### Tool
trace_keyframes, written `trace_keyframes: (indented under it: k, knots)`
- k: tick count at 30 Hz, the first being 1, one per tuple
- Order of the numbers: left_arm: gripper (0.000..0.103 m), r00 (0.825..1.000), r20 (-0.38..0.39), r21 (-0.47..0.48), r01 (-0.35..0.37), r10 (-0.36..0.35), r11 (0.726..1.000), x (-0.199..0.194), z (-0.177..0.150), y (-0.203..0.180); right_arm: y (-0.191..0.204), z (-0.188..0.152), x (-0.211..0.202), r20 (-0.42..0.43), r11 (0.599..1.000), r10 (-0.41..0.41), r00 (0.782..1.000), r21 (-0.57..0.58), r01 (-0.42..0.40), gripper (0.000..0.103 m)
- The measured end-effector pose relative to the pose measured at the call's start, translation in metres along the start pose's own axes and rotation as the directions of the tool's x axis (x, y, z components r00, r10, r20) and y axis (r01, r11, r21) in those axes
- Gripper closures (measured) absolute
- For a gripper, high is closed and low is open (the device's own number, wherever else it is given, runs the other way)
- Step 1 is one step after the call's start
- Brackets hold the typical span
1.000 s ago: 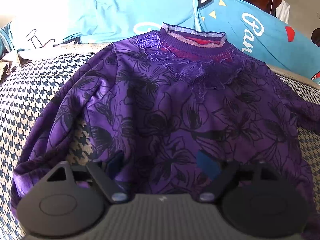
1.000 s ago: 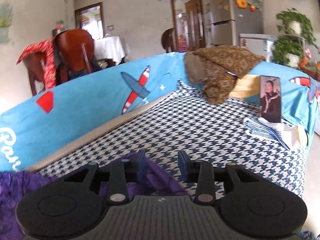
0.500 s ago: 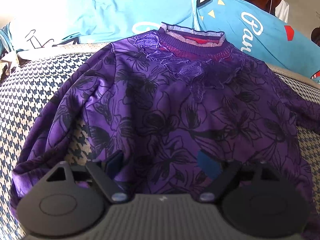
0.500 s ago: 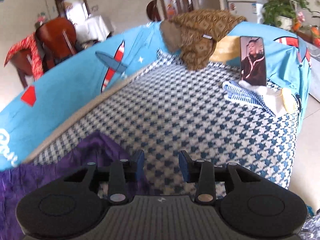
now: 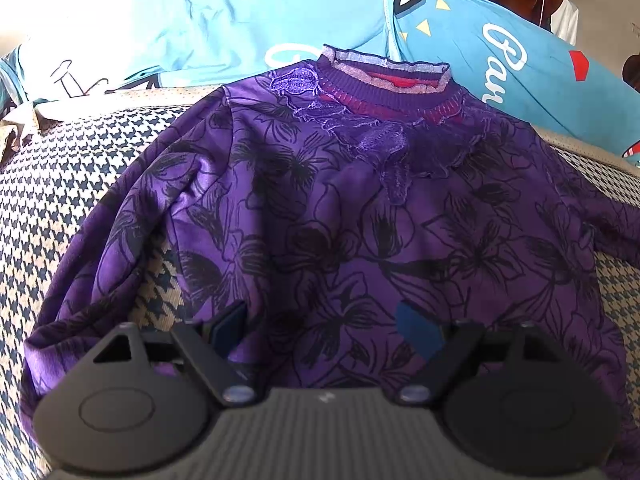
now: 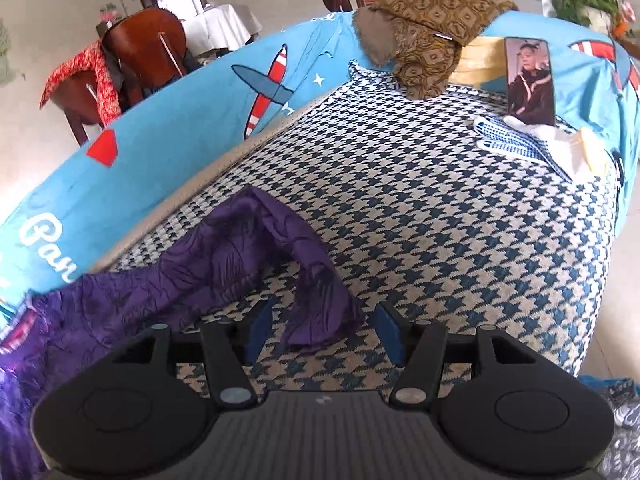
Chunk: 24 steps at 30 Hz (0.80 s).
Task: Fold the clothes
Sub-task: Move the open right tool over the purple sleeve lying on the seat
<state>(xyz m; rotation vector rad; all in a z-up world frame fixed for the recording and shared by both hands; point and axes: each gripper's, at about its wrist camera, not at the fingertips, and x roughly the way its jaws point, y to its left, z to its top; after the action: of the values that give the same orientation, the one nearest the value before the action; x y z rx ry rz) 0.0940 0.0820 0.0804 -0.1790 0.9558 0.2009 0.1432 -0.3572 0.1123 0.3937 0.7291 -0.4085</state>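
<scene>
Through the left wrist view: saw a purple floral sweater [image 5: 360, 220] spread front-up across the houndstooth sofa seat [image 5: 60, 184], collar toward the back edge where the blue printed cover [image 5: 224, 28] rose behind it, one sleeve bunched toward the seat's left edge with a patch of houndstooth showing between sleeve and body. Found the left gripper [image 5: 324, 320] poised over the hem at the near edge, jaws spread wide, both blue pads clear of the cloth with nothing pinched between them. Through the right wrist view: saw the other sleeve [image 6: 256, 256] trailing from the lower left across the seat [image 6: 440, 208], humped up and drooping to a cuff lying on the cover near the front edge. Found the right gripper [image 6: 324, 328] with jaws opening, the cuff lying between the fingers [image 6: 260, 324] but pressed by neither pad, released onto the seat. Noted farther off, toward the seat's far corner, a brown patterned garment [image 6: 428, 36] heaped against the blue cover [image 6: 192, 120], a phone [image 6: 530, 80] propped upright beside it, and a blue checked cloth [image 6: 508, 144] lying flat just in front of the phone. Spotted a wooden chair [image 6: 136, 56] draped in red cloth beyond the sofa back
</scene>
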Motion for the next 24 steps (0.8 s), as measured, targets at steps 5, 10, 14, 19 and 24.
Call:
trace_keyframes:
  k: [5, 10, 14, 19, 24]
  knots:
    - [0.019, 1.0, -0.001, 0.004, -0.003, 0.003, 1.0, 0.001, 0.0, -0.001, 0.006, -0.002, 0.029, -0.023, 0.995, -0.091, 0.996, -0.05, 0.089, 0.049]
    - [0.019, 1.0, -0.002, 0.011, -0.008, 0.008, 1.0, 0.002, -0.001, -0.003, 0.006, 0.003, 0.045, -0.008, 0.99, -0.128, 0.992, -0.063, 0.127, 0.09]
    - [0.019, 1.0, -0.002, 0.018, -0.014, 0.014, 1.0, 0.003, -0.002, -0.005, 0.001, 0.015, 0.043, 0.074, 0.983, -0.18, 0.981, -0.005, 0.181, 0.094]
    - [0.019, 1.0, -0.003, 0.042, -0.026, 0.026, 0.999, 0.005, -0.004, -0.009, -0.006, 0.047, 0.032, 0.305, 0.974, -0.217, 0.927, 0.132, 0.185, 0.093]
    - [0.019, 1.0, -0.007, 0.056, -0.024, 0.024, 0.998, 0.007, -0.006, -0.013, 0.01, 0.063, 0.041, 0.394, 0.959, -0.28, 0.875, 0.083, 0.27, 0.073]
